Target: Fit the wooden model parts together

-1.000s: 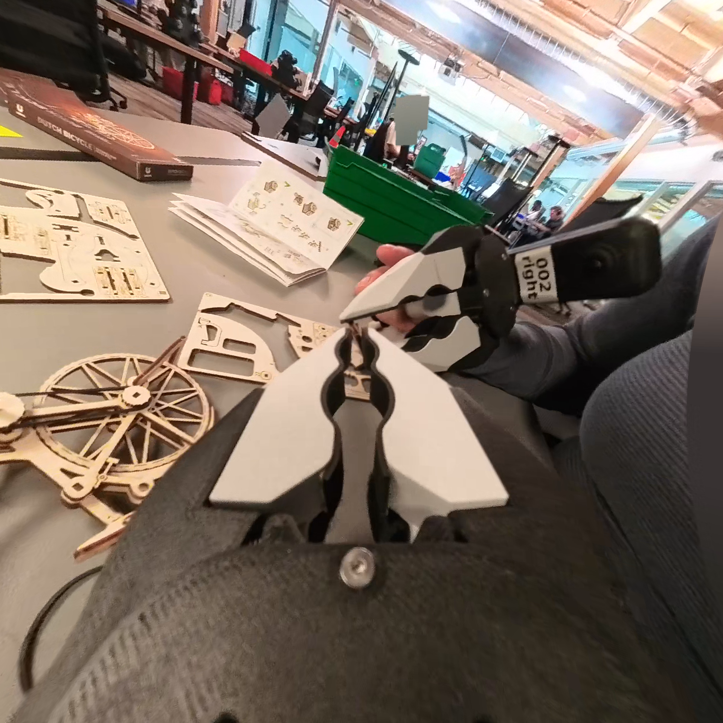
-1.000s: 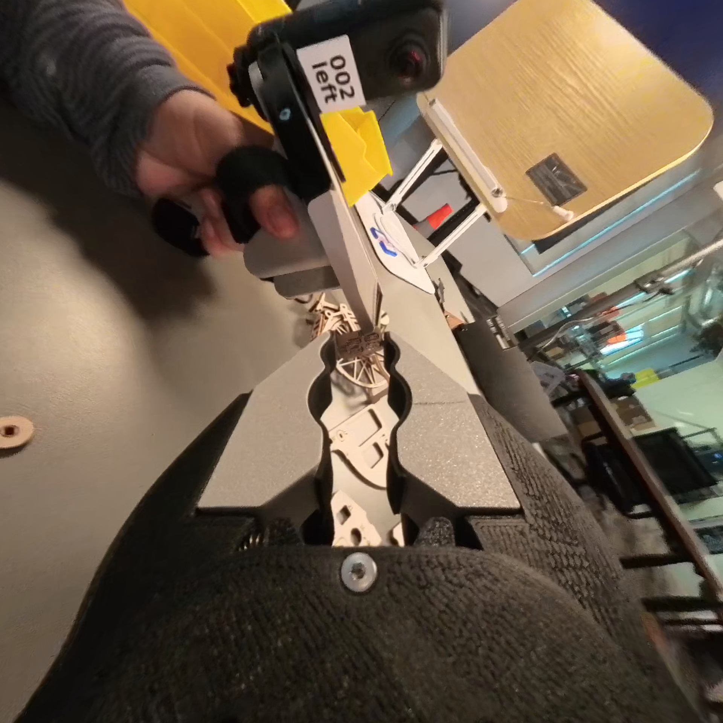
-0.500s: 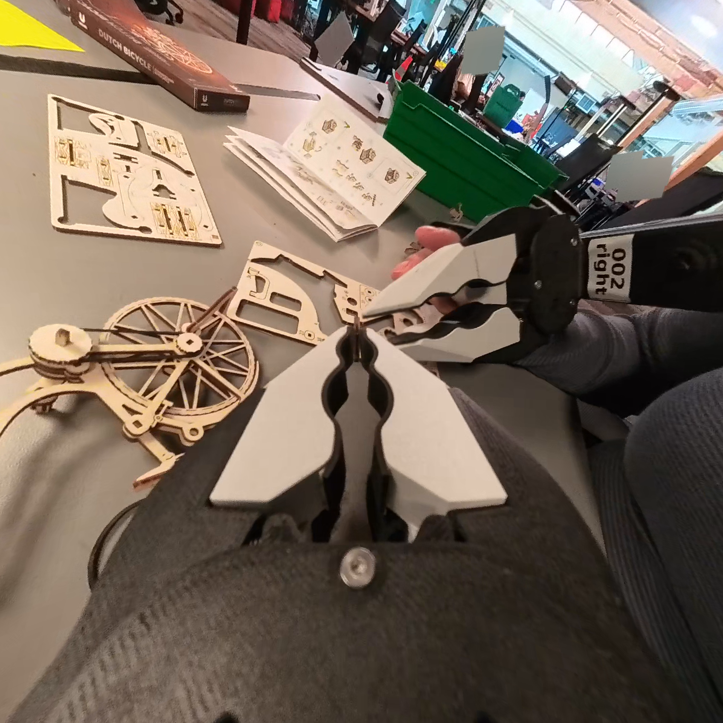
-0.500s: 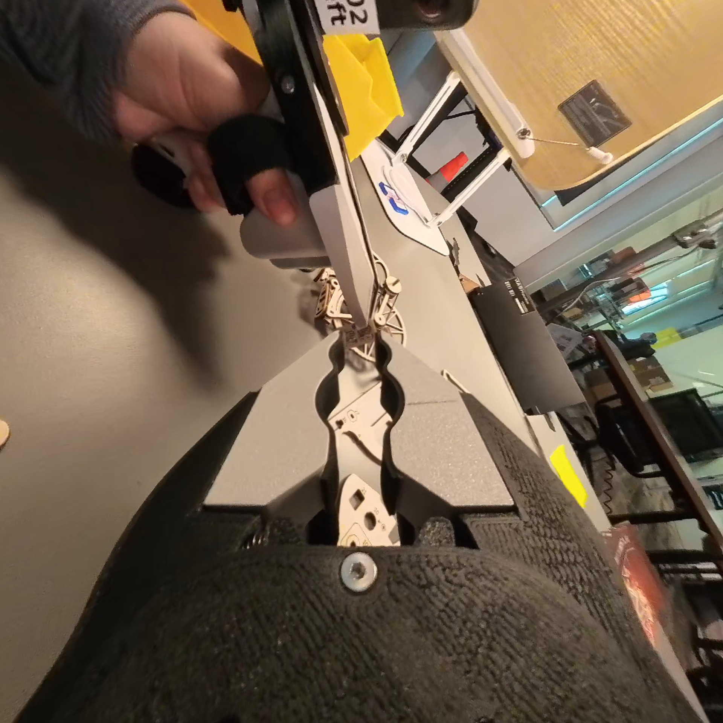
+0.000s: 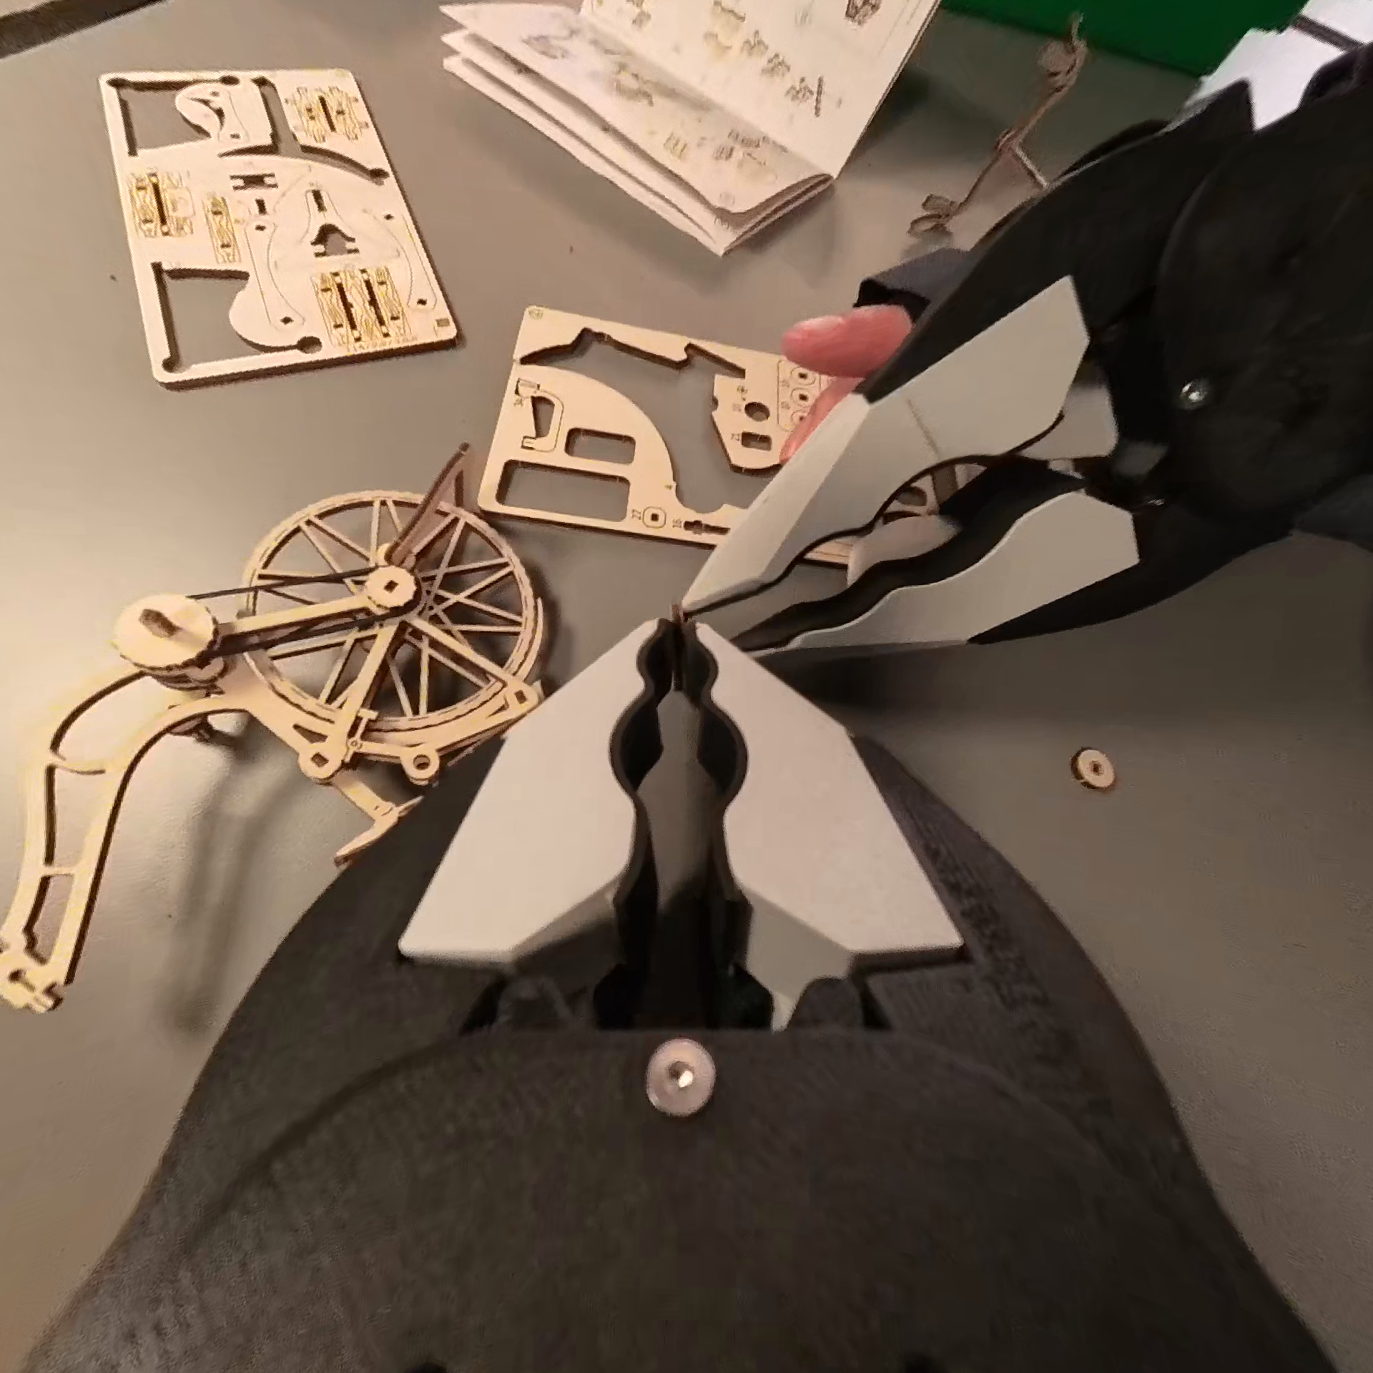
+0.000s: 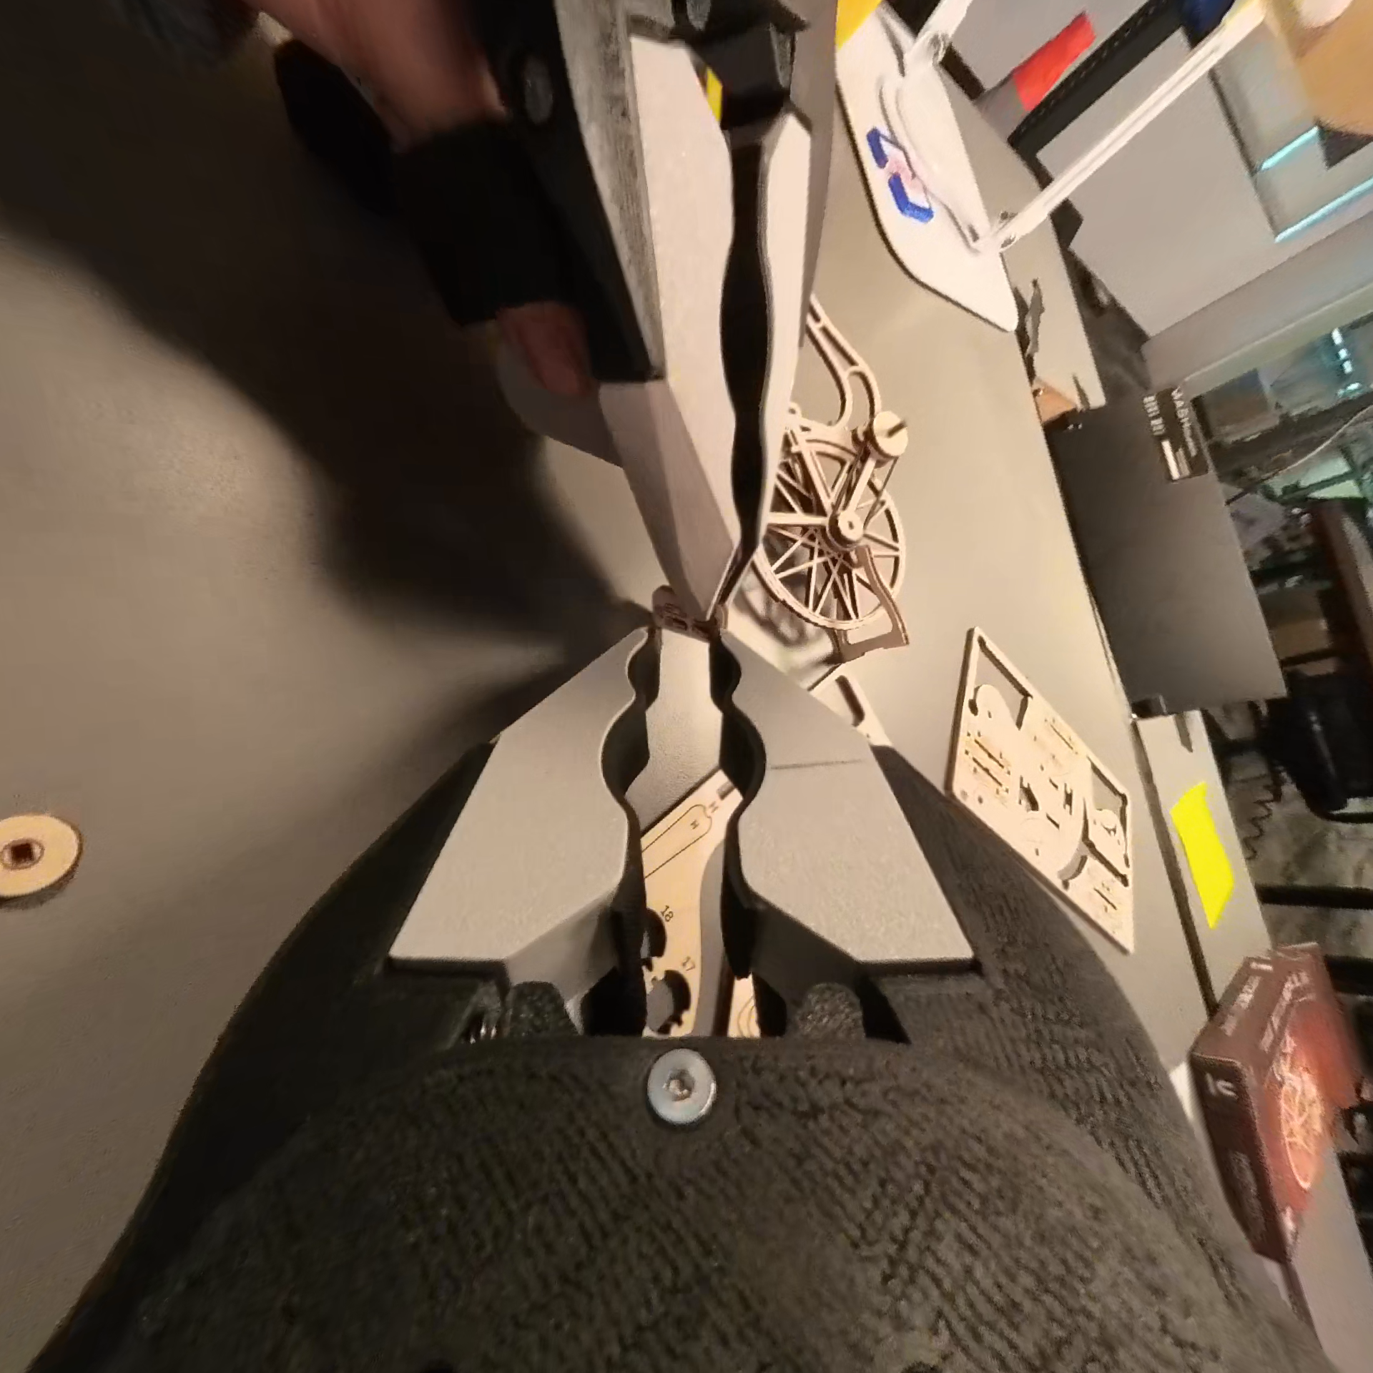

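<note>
A small flat wooden piece (image 6: 677, 615) sits between the two grippers' tips. My left gripper (image 5: 676, 628) is shut on it, and only its thin edge (image 5: 674, 615) shows there. My right gripper (image 6: 683, 637) meets it tip to tip and grips the same piece across its width. The right gripper also shows in the left wrist view (image 5: 706, 617), coming in from the right. The left gripper comes down from the top in the right wrist view (image 6: 717, 594). A part-built wooden bicycle with a spoked wheel (image 5: 386, 631) lies on the grey table (image 5: 1114, 929) just left of the tips. It also shows in the right wrist view (image 6: 839, 535).
Two cut-out wooden part sheets (image 5: 267, 223) (image 5: 609, 446) and an open instruction booklet (image 5: 669, 96) lie beyond the bicycle. A loose wooden washer (image 5: 1092, 767) lies to the right. A dark box (image 6: 1293, 1099) and yellow tape (image 6: 1203, 839) are near the table edge. Only a small space, under 4 cm, lies between the two pairs of fingers.
Both grippers have stayed tip to tip on the small piece. They have tilted down toward the table and come lower, over the bicycle and sheets.
</note>
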Available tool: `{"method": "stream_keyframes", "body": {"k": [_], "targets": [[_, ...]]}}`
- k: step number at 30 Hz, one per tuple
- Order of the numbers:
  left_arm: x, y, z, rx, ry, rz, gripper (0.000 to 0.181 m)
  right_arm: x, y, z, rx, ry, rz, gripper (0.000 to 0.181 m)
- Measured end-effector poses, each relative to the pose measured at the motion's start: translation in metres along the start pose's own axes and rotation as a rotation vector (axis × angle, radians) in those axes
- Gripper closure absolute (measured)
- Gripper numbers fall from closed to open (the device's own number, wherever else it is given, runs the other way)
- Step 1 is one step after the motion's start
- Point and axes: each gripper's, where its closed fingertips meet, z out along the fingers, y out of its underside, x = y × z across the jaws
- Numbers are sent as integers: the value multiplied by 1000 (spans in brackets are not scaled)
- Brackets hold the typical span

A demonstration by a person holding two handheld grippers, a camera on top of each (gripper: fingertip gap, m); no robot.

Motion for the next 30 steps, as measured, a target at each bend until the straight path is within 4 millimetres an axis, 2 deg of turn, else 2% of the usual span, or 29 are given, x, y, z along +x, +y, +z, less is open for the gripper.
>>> {"method": "stream_keyframes", "body": {"k": [9, 13, 16, 19, 22, 25, 27, 30], "targets": [[-1, 2, 1, -12, 19, -33, 180, -2, 1, 3, -3, -99, 164, 175], [-1, 2, 2, -19, 12, -24, 180, -3, 1, 3, -5, -116, 172, 176], [-2, 1, 2, -7, 17, -42, 180, -13, -9, 2, 47, -193, 216, 175], [-2, -2, -1, 19, 26, -61, 180, -16, -16, 3, 60, -183, 199, 172], [-7, -14, -10, 122, 51, -140, 180, -6, -16, 0, 76, -121, 224, 164], [-11, -31, -23, 275, 143, -291, 180, 13, -14, -3, 92, 12, 201, 155], [-11, -37, -27, 329, 206, -367, 180, 22, -17, -6, 109, 86, 152, 156], [-9, -39, -29, 347, 237, -390, 180, 29, -25, -11, 152, 153, 111, 158]]}}
